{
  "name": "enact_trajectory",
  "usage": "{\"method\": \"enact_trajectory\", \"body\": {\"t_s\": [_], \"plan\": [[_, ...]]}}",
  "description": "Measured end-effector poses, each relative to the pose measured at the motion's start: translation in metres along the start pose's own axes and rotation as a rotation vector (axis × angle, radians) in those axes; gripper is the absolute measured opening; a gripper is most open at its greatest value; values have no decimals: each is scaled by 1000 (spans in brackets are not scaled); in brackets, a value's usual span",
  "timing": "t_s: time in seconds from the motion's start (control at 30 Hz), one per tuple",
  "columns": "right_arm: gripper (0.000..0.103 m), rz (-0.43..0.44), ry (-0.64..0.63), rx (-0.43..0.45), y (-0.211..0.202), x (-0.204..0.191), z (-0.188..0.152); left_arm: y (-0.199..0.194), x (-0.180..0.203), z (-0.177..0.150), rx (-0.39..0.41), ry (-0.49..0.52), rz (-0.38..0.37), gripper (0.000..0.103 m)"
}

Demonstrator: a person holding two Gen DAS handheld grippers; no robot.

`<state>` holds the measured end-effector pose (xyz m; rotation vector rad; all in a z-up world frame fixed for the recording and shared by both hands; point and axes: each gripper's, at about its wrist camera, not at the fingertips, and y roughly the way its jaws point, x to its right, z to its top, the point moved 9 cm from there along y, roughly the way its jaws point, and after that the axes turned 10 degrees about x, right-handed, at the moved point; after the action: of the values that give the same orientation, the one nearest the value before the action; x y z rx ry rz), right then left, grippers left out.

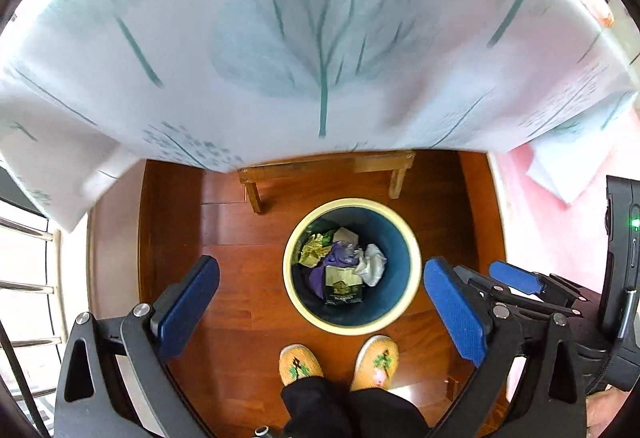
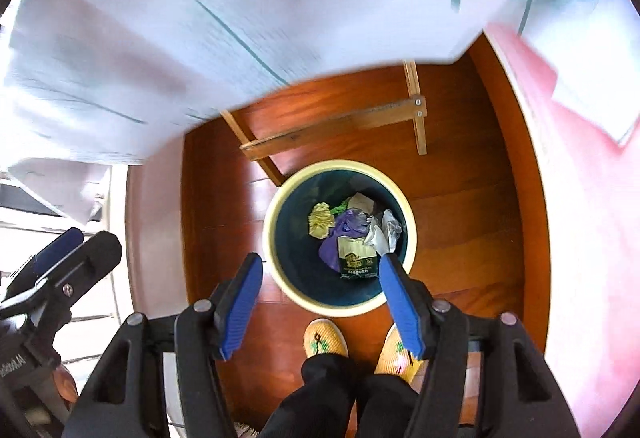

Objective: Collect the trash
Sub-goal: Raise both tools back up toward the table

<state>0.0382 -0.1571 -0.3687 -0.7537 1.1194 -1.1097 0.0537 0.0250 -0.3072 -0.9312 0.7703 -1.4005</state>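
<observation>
We note the white leaf-printed tablecloth [image 2: 240,18] motion-blurred, hiding most of the wooden table frame [image 2: 340,126].

Black-framed tool [image 1: 320,302] with blue ribbed pads [image 1: 454,312], silver screws; black trousers, embroidered yellow slippers [image 1: 300,364].

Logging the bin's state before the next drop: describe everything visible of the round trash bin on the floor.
The trash bin is round, with a pale cream rim and a dark blue inside, and looks like plastic. It stands upright and open on the reddish wooden floor, just in front of the person's yellow slippers and near a small wooden bench. Its bottom holds crumpled trash: a yellow-green wrapper, purple plastic, white paper and a dark green packet. No jaws touch it.
</observation>
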Motion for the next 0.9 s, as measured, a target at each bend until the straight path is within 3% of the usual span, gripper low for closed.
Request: {"method": "enact_trajectory", "body": {"t_s": [0.27, 0.53, 0.9], "plan": [[61, 6, -93, 16, -90, -35, 22, -96, 7, 40, 65, 20, -1, 101], [61, 72, -226, 85, -172, -76, 52, -178, 17, 77, 136, 42, 9, 101], [61, 148, -370, 292, -257, -118, 120, -258, 29, 141, 310, 69, 84, 101]]}}
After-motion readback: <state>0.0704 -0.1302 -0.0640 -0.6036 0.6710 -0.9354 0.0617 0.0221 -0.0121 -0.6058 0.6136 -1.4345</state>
